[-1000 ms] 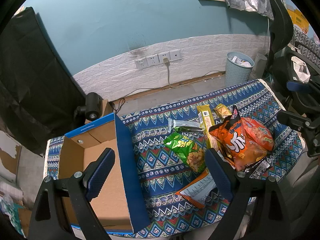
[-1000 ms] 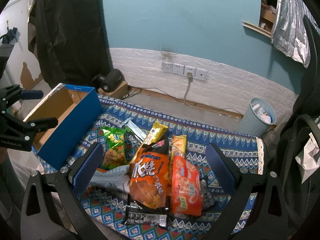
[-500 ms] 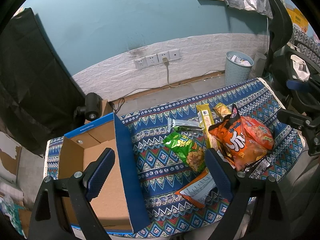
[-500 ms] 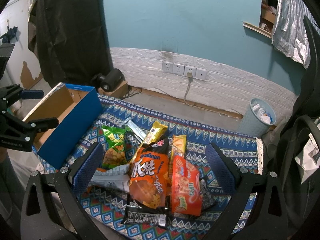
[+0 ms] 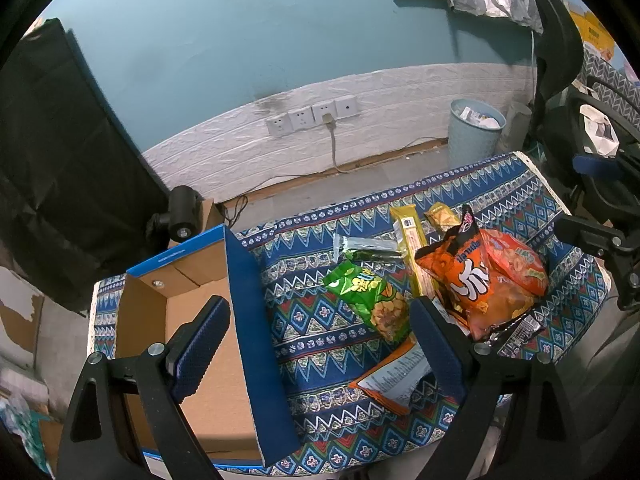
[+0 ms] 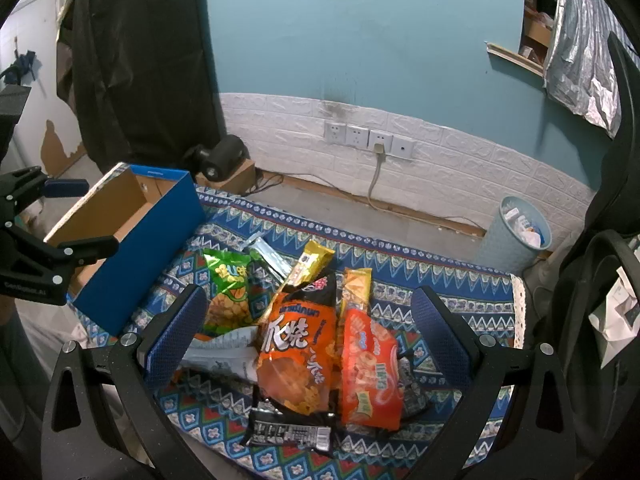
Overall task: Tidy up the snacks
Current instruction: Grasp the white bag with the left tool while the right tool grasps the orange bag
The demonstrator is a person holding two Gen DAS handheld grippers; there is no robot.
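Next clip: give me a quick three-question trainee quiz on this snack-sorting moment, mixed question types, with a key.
1. True or false: the blue box already holds a snack.
2. Multiple choice: which snack lies nearest the box? A) green bag B) red-orange bag C) black wrapper
3. Fill in: both the left gripper and the right gripper are ___ and hold nothing.

Key:
1. False: only bare cardboard shows inside it, though part of its floor is hidden.
2. A: it lies on the patterned cloth on the box's side of the pile.
3. Open.
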